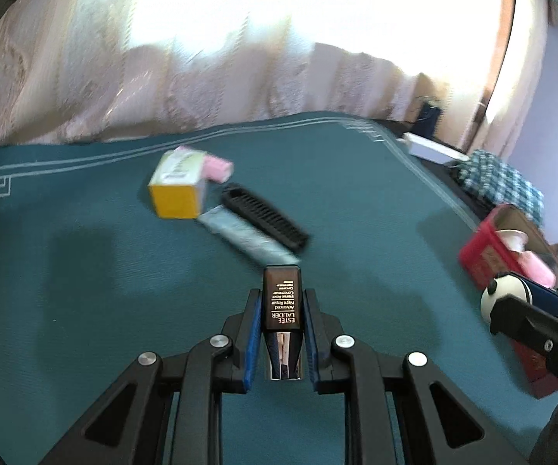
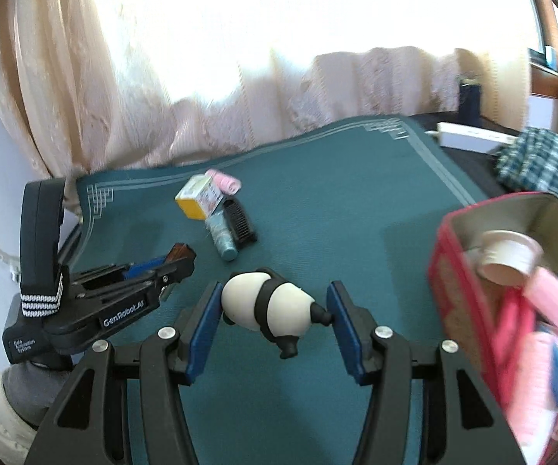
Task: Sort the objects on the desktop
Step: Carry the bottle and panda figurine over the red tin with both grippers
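A home: lace curtains [image 2: 201, 89] behind a teal-clothed table [image 2: 317, 201] holding toiletries.

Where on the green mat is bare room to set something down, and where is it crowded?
Bare: the near stretch of the green mat and the strip between the black comb and the red tin. Crowded: the cluster at the yellow box, and inside that tin.

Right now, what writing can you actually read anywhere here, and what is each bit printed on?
"ESTEE LAUDER", "Advanced Night Repair": dark tube held in the left tool.
"GenRobot.AI": side of the left tool.
Small label behind it: too blurred.
Yellow box, red tin: print blurred, unreadable.
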Action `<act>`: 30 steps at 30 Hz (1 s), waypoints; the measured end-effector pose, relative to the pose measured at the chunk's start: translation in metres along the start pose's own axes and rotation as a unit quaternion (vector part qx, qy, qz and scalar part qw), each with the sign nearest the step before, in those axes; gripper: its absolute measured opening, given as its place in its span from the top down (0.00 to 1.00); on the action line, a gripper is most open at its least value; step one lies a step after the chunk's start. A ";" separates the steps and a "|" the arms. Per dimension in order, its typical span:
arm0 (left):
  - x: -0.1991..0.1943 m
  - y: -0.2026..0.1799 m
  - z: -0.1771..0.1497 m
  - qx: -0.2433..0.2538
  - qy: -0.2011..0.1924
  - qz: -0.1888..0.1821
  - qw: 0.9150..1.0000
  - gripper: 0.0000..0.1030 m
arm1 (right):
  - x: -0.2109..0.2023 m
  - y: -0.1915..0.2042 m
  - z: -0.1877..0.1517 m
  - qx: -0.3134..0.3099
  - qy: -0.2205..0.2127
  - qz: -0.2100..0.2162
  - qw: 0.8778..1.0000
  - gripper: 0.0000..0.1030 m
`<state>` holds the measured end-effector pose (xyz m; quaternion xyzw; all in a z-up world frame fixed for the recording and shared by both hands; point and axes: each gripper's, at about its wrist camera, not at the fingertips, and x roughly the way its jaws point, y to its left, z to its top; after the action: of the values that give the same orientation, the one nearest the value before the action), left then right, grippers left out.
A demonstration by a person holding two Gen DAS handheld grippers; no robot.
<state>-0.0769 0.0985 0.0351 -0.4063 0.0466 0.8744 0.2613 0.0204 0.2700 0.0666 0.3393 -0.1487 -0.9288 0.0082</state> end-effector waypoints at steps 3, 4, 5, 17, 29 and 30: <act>-0.013 -0.023 0.000 0.011 -0.009 -0.015 1.000 0.80 | -0.026 -0.017 -0.002 0.010 -0.021 -0.011 1.000 0.43; -0.017 -0.033 0.000 0.017 -0.012 -0.021 1.000 0.80 | -0.032 -0.021 -0.003 0.013 -0.025 -0.014 1.000 0.43; -0.021 -0.042 0.000 0.024 -0.014 -0.027 0.999 0.80 | -0.040 -0.029 -0.004 0.019 -0.031 -0.018 0.999 0.43; -0.033 -0.147 -0.003 0.095 -0.009 -0.087 0.992 0.80 | -0.115 -0.138 -0.030 0.105 -0.073 -0.111 0.986 0.43; -0.014 -0.225 0.009 0.143 0.002 -0.128 0.981 0.80 | -0.128 -0.177 -0.041 0.132 -0.070 -0.120 0.981 0.43; -0.011 -0.231 0.010 0.147 0.003 -0.132 0.980 0.80 | -0.129 -0.180 -0.041 0.134 -0.071 -0.122 0.981 0.43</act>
<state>0.0364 0.2951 0.0794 -0.3689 0.1214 0.8145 0.4309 0.1609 0.4455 0.0668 0.2865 -0.2294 -0.9162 -0.1608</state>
